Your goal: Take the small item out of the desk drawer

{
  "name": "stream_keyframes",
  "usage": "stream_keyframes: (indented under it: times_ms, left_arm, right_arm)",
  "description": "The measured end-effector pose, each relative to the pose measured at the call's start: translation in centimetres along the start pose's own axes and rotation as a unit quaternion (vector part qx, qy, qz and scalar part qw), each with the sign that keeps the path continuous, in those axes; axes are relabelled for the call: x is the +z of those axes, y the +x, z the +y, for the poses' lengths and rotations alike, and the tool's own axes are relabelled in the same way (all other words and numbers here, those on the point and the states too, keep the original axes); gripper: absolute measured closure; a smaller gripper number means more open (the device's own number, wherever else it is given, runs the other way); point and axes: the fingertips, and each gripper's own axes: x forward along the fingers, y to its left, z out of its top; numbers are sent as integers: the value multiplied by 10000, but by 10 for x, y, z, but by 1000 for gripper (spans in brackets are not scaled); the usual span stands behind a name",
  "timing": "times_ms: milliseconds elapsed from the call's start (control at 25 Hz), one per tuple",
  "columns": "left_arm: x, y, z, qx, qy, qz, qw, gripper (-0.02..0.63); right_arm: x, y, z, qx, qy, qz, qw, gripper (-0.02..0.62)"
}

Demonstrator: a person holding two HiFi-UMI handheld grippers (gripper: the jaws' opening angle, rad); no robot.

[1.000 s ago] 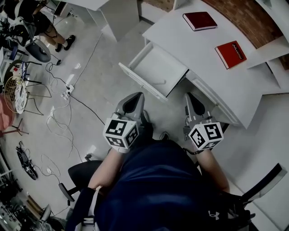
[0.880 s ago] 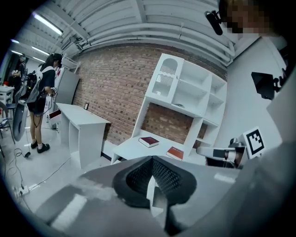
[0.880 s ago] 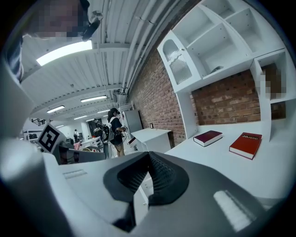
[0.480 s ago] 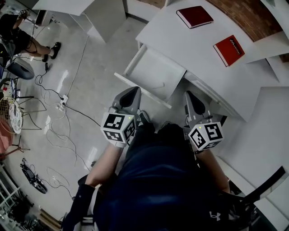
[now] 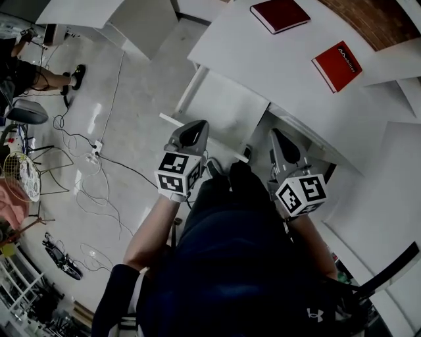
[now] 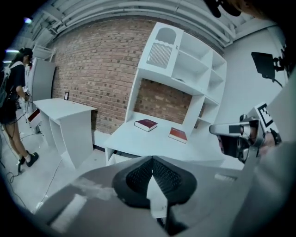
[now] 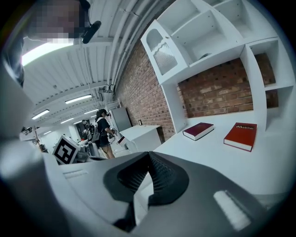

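The broad white counter [image 5: 276,72] is being viewed from above, and its white pull-out drawer [image 5: 223,108] is being left open at the near edge, between the counter and the two tongs. A dark red book [image 5: 279,14] and a bright red book [image 5: 336,66] are being carried on the counter top, well apart from each other. The left tongs [image 5: 191,133] and the right tongs [image 5: 284,146] are being held near the drawer front, each with its jaws pressed together and nothing between them. The small item is being presumed to lie in the drawer, but it is not being shown in any view: the drawer floor is being seen only as plain white. Being small, it is being judged light and probably rigid, and apt to slide on the smooth floor; a pinch from above across its narrowest sides is being judged the safest hold, once one pair of jaws is being opened
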Motion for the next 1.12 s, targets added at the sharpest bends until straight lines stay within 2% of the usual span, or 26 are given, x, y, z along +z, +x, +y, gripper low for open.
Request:
stream_keyframes:
  times_ms: [280,360,440,600,800,1040,1120]
  left_arm:
    - [-33,70,5,110,637,924,9936,603]
    - [-49,92,2,21,878,1219,9887,600]
    - [-70,112,-3,-197,1111,1647,9799,548]
    - [-105,137,0,-536,1612,2529,9525,497]
    - [-139,153,-1,-962,2250,3156,9168,469]
    - [-197,171,-2,-1622,3062,3870,8545,460]
    - [-213,177,-1,-1764,3142,4033,8412,449]
  right_arm:
    - [-2,14,-48,114,202,127,9996,592]
    - [-6,17,-63,159,252,153,9994,592]
    - [-7,20,-76,224,304,211,9991,592]
    - [-5,38,-92,358,397,368,9979,592]
    - [-19,46,-97,328,526,529,9967,592]
    - [-37,41,-94,46,739,687,9949,592]
    - [-45,40,-95,-39,806,760,9938,592]
